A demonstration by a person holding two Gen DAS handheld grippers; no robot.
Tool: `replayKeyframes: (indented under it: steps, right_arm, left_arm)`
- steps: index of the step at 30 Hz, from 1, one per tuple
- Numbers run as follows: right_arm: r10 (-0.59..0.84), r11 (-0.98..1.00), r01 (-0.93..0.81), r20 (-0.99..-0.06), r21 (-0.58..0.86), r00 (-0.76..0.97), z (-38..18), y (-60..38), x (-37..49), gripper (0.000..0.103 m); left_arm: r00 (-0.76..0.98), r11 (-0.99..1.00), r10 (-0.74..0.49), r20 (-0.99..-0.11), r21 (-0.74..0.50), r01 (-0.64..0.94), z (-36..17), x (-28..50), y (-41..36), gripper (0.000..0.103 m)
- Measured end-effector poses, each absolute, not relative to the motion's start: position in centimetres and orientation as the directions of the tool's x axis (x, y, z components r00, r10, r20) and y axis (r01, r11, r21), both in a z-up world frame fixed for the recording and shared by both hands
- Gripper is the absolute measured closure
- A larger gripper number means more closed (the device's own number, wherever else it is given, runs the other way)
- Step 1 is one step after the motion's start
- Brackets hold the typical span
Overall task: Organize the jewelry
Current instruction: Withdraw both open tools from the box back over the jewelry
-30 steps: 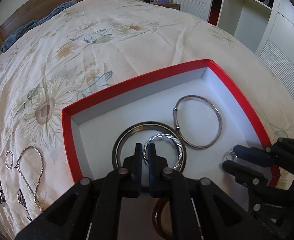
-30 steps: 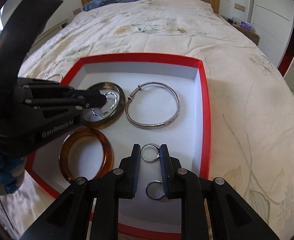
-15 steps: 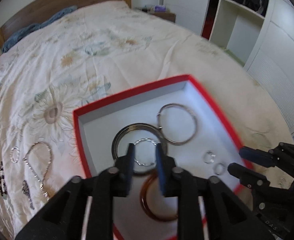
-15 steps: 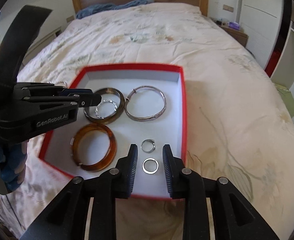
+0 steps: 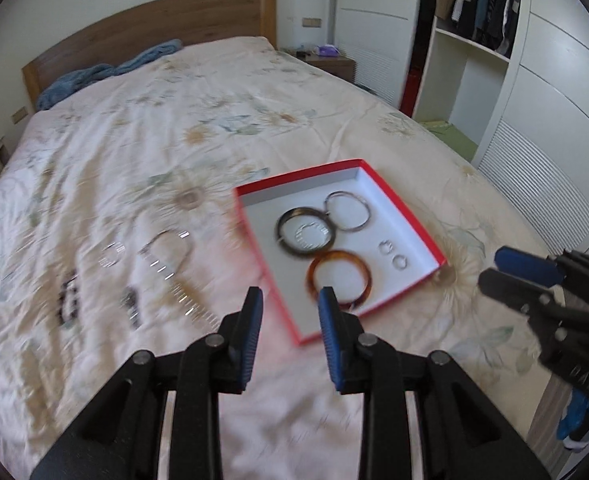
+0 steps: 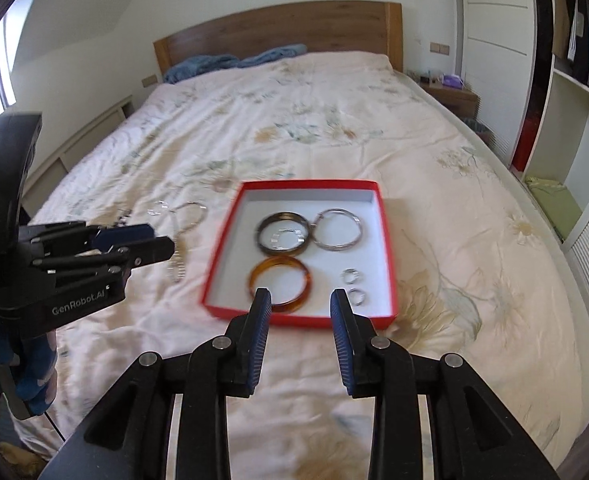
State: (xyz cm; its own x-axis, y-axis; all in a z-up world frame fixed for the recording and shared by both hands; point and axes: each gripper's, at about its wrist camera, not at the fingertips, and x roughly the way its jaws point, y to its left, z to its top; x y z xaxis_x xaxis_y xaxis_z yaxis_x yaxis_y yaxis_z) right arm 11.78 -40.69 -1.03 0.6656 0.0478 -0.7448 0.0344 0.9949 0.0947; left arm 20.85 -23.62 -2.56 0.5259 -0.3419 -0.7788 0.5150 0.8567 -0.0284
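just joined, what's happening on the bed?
A person holds a gripper in each hand above a bed, sorting jewelry into a red box. The left gripper is open and empty; the right gripper has its jaws opening, nothing between them. Inside the box lie a dark bangle with a twisted silver bracelet inside it, a silver bangle, an amber bangle and two rings. Necklaces and small pieces lie on the bedspread outside the box.

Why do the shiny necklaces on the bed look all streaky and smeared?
Left wrist view: motion blur smears the necklaces into dashes, and the red box edge looks soft. Right wrist view: the box's near rim and twisted bangle blur too. Both views: the fisheye lens bends the bed and darkens the corners.
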Motion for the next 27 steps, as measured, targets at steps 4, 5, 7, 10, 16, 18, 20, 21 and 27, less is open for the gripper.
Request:
replayKeyframes:
  steps: [4,5,7,10,16,18,20,21,27]
  right_arm:
    - [0.067,0.994,0.013,-0.725,0.104,0.685,0.6,-38.2,9.7,0.071]
    - [0.075,0.994,0.002,-0.716,0.107,0.694,1.2,-37.2,9.0,0.07]
    - [0.089,0.994,-0.014,-0.702,0.113,0.707,1.9,-35.9,7.9,0.068]
    - [0.114,0.991,-0.037,-0.683,0.126,0.722,3.2,-33.6,6.1,0.067]
    - [0.159,0.987,-0.098,-0.642,0.129,0.75,5.3,-29.3,2.8,0.067]
    - [0.17,0.985,-0.116,-0.627,0.126,0.76,6.0,-28.0,1.7,0.066]
    - [0.179,0.984,-0.132,-0.617,0.121,0.767,6.5,-26.8,0.7,0.066]
    - [0.183,0.983,-0.139,-0.613,0.118,0.769,6.8,-26.3,0.2,0.066]
    - [0.2,0.979,-0.183,-0.589,0.09,0.783,8.2,-23.3,-2.2,0.066]
  left_arm:
    - [0.57,0.893,-0.297,-0.766,-0.013,0.449,-1.2,18.1,-19.2,0.075]
    - [0.58,0.901,-0.288,-0.762,-0.011,0.434,-0.9,17.6,-18.3,0.075]
    - [0.604,0.92,-0.263,-0.753,-0.007,0.392,-0.2,16.3,-16.1,0.071]
    - [0.638,0.941,-0.229,-0.735,-0.001,0.337,1.0,13.8,-13.0,0.067]
    - [0.693,0.968,-0.165,-0.702,0.019,0.251,2.9,9.1,-8.1,0.066]
    - [0.704,0.971,-0.16,-0.692,0.019,0.239,3.3,7.8,-7.1,0.066]
    - [0.714,0.972,-0.162,-0.681,0.015,0.234,3.8,6.4,-6.1,0.066]
    - [0.721,0.973,-0.162,-0.674,0.014,0.232,4.0,5.8,-5.7,0.066]
    - [0.76,0.975,-0.173,-0.626,0.0,0.221,5.5,3.0,-4.1,0.065]
